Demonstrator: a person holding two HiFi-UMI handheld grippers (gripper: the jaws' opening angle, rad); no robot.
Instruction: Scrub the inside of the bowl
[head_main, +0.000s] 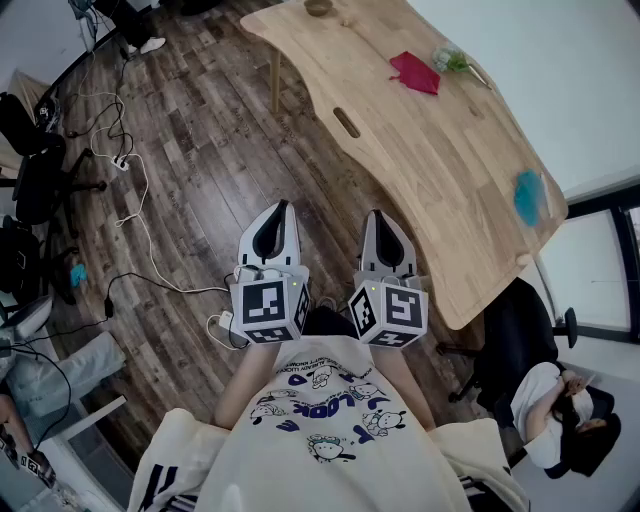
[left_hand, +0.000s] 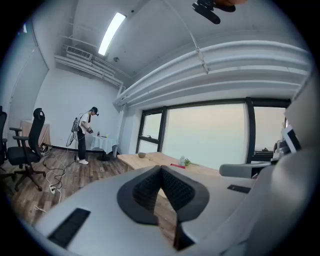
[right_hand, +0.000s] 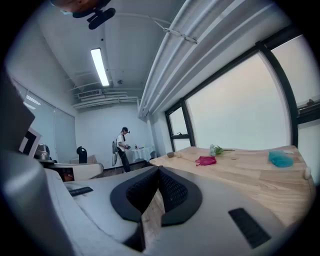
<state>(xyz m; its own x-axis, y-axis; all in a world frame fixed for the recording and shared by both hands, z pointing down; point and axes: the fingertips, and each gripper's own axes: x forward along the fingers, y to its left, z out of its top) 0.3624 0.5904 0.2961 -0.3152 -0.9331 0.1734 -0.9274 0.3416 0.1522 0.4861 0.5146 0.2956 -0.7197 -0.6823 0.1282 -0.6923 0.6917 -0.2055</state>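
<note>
A small brown bowl stands at the far end of the light wooden table. Along that table lie a red cloth, a clear and green item and a blue scrubbing pad. My left gripper and right gripper hang side by side over the floor, close to my body and short of the table. Both are shut with nothing between the pads. The left gripper view shows the bowl far beyond the closed tips. In the right gripper view the closed tips point past the bowl and red cloth.
Black office chairs and loose cables occupy the wood floor at left. A seated person and a black chair are beside the table's near end. Another person stands far across the room by a small covered table.
</note>
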